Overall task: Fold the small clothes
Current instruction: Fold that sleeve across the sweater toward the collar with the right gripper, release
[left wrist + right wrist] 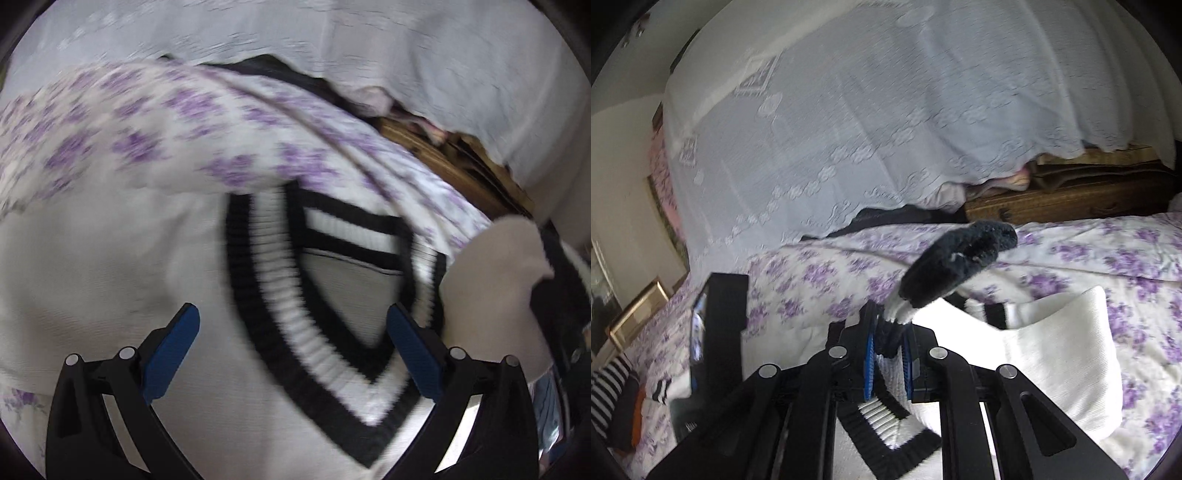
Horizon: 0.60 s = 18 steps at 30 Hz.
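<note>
One white knitted sweater (110,266) with black-and-white ribbed V-neck trim lies spread on the bed's purple-flowered sheet (1071,258). Two grippers at work: the left gripper (293,347) hangs over the neckline, blue pads spread wide, nothing between them. The right gripper (888,350) is clamped tight on a black-edged piece of that sweater, lifting it off the bed.

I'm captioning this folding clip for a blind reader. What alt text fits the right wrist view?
The right tongs are shut on the black-and-white ribbed trim of a white knit top, whose black end sticks up past the pads. Behind lies a bed with a purple-flowered sheet and a white lace cover.
</note>
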Motion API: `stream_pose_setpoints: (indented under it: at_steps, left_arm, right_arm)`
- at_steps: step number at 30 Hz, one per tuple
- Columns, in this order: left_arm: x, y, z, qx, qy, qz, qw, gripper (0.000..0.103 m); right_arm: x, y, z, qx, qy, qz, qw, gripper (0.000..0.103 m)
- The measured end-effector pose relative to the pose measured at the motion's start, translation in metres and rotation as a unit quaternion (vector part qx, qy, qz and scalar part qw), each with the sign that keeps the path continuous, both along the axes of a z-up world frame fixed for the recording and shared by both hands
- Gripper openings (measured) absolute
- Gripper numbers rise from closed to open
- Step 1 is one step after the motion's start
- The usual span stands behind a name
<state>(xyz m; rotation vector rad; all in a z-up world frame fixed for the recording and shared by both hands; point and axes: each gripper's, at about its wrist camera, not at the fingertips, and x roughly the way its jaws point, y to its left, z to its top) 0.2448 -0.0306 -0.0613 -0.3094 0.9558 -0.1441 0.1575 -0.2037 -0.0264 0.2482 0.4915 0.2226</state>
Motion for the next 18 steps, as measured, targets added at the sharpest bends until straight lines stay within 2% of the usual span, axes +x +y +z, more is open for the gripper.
stream_pose_setpoints:
  at_steps: [3, 5, 7, 9, 11, 13, 15, 18]
  left_arm:
    - [0.006, 0.017, -0.011, -0.025, 0.02, 0.017, 0.9993, 0.099]
    - [0.005, 0.021, -0.011, -0.037, 0.019, 0.017, 0.999, 0.099]
    - [0.002, 0.022, -0.008, -0.032, 0.013, 0.018, 0.9992, 0.099]
    - [-0.001, 0.027, -0.005, -0.017, 0.006, 0.024, 0.9996, 0.099]
    - [-0.003, 0.034, 0.0, -0.01, 0.0, 0.036, 0.9993, 0.099]
    - [-0.005, 0.047, 0.001, -0.012, 0.001, 0.051, 0.9986, 0.099]
    - [-0.007, 0.053, -0.001, -0.03, 0.01, 0.046, 0.9984, 0.099]
    - [-0.013, 0.044, 0.005, -0.066, 0.013, -0.002, 0.9978, 0.099]
  right_arm:
    - [0.007, 0.008, -0.01, -0.014, 0.019, 0.014, 1.0, 0.013]
    - [0.01, 0.008, -0.016, -0.007, 0.032, 0.025, 0.999, 0.014]
    - [0.013, 0.007, -0.02, 0.004, 0.044, 0.044, 0.998, 0.017]
    - [0.018, 0.012, -0.026, -0.005, 0.065, 0.063, 0.996, 0.027]
    - [0.02, 0.017, -0.034, -0.017, 0.087, 0.089, 0.992, 0.074]
    - [0.018, 0.024, -0.04, -0.034, 0.104, 0.118, 0.987, 0.076]
    - [0.007, 0.034, -0.036, -0.08, 0.093, 0.13, 0.984, 0.076]
    - [-0.013, 0.048, -0.031, -0.139, 0.081, 0.184, 0.97, 0.076]
